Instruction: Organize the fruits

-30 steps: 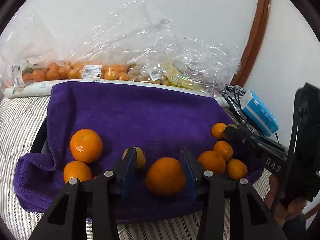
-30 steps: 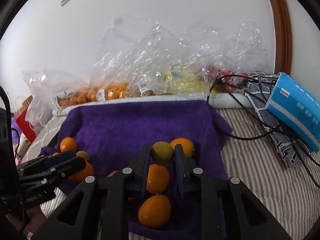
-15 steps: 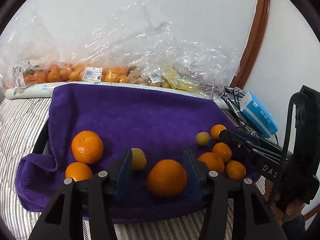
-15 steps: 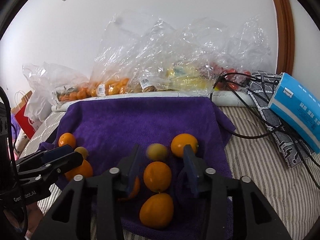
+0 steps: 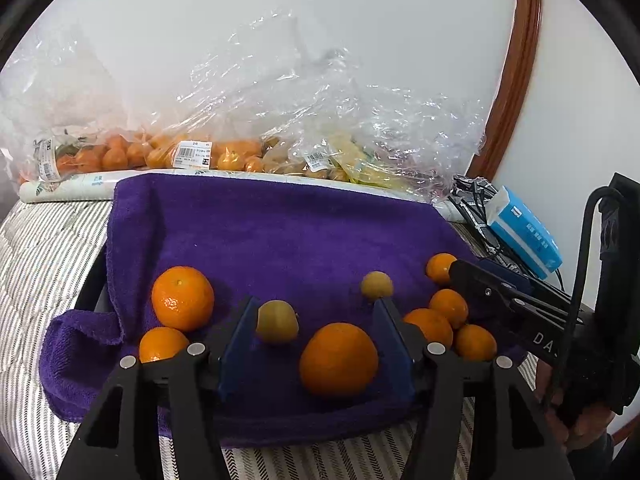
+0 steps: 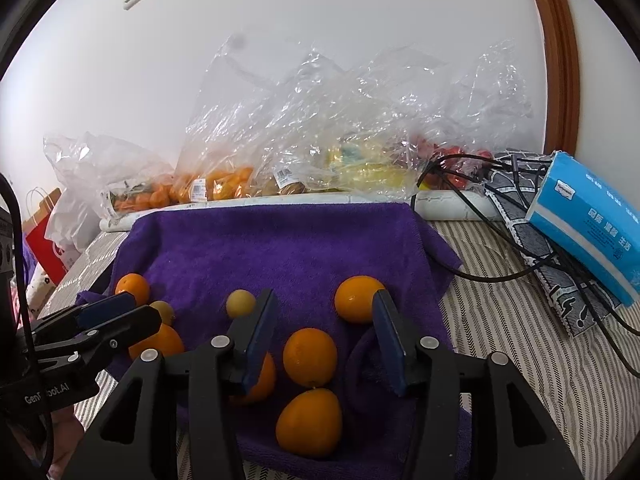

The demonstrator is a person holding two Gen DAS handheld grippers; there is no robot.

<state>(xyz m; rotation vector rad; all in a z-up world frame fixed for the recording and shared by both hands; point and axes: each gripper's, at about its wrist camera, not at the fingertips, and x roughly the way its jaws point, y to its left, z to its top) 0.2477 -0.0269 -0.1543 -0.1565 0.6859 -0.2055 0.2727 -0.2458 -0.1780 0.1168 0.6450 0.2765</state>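
Left gripper just widened, straddling a mandarin untouched on purple towel. Right gripper likewise parted, apparently gripping nothing, above an orange fruit.

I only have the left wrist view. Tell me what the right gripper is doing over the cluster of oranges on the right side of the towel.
Observer: The right gripper is open, its jaws have just been opening. An orange lies between the fingers, and neither pad touches it.
Operator: Report what's in the bags past my right edge.
Observer: Red items, probably fruit, show through the rightmost clear bag.
Operator: Now the far left, beyond the striped cover.
Observer: A red paper bag with white handles stands there.
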